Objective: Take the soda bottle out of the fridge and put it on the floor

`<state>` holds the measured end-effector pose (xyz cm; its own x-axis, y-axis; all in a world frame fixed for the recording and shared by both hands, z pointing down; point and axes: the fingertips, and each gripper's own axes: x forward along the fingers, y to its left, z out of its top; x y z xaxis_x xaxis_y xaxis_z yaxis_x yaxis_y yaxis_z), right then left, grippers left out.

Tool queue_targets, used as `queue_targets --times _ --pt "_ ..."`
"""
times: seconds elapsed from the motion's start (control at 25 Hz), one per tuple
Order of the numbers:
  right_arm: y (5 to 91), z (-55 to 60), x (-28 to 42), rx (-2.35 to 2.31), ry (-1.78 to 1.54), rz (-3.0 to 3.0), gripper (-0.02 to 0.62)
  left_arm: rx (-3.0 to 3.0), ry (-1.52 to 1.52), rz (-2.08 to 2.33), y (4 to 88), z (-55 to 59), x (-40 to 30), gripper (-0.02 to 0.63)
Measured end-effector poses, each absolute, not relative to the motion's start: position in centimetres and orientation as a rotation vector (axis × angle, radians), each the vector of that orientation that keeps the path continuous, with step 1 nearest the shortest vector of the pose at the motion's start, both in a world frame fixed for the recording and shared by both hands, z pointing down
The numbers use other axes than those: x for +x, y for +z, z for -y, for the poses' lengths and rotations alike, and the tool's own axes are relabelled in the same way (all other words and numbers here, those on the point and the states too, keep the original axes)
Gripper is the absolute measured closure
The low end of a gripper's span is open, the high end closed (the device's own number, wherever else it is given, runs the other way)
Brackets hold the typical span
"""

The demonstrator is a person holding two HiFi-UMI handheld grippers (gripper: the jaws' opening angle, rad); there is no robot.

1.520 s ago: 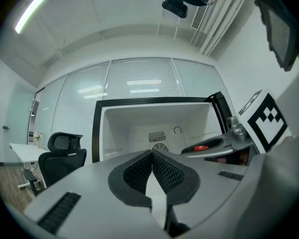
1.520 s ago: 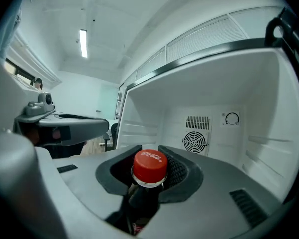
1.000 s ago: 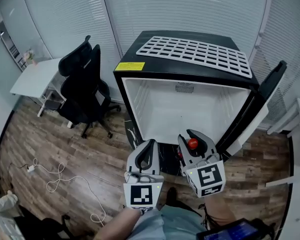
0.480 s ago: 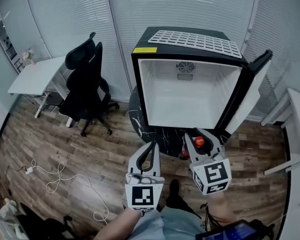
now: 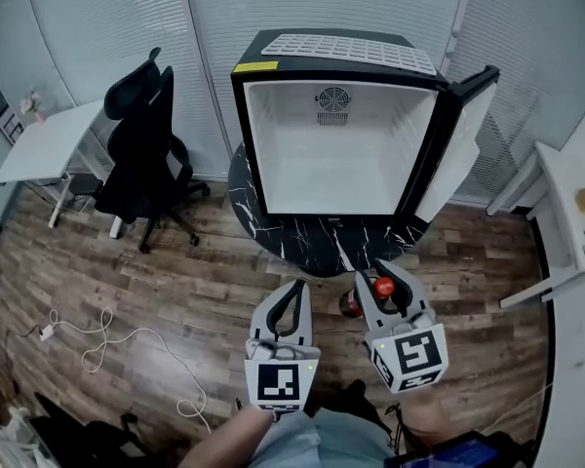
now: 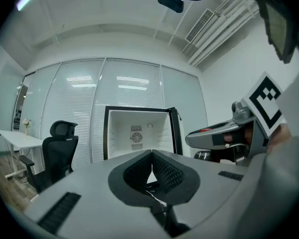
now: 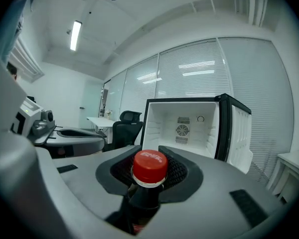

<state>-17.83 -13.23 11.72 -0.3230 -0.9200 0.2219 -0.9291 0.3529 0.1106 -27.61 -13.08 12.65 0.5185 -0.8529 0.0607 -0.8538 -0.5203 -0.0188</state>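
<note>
**Left gripper** [image 5: 294, 287]: held out in front of the body and pointing forward. Jaws are closed tip to tip with nothing between them.

**Right gripper** [image 5: 383, 273]: just beside the left and pointing the same way. Jaws stand partly apart, clamped on the neck of the bottle [image 5: 383, 287] under its red cap. The bottle's body hangs below the jaws.

**Left forearm** [image 5: 229, 445]: enters from the lower edge of the head view.

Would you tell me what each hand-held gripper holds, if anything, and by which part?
Right hand-held gripper: soda bottle, held by its neck just below the red cap. Left hand-held gripper: nothing.
</note>
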Motion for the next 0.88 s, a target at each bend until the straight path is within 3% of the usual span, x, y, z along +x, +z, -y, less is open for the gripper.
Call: queue_targets --times 0.36,0.88 --pt "12.8 8.1 -12.1 1.71 0.086 2.355 0.48 2.861 0.112 1.417 12.2 8.8 -20.0 0.589" --pt "14.2 -1.0 5.3 2.076 0.107 2.038 0.48 3.0 0.124 0.981 14.0 2.6 -2.6 0.589"
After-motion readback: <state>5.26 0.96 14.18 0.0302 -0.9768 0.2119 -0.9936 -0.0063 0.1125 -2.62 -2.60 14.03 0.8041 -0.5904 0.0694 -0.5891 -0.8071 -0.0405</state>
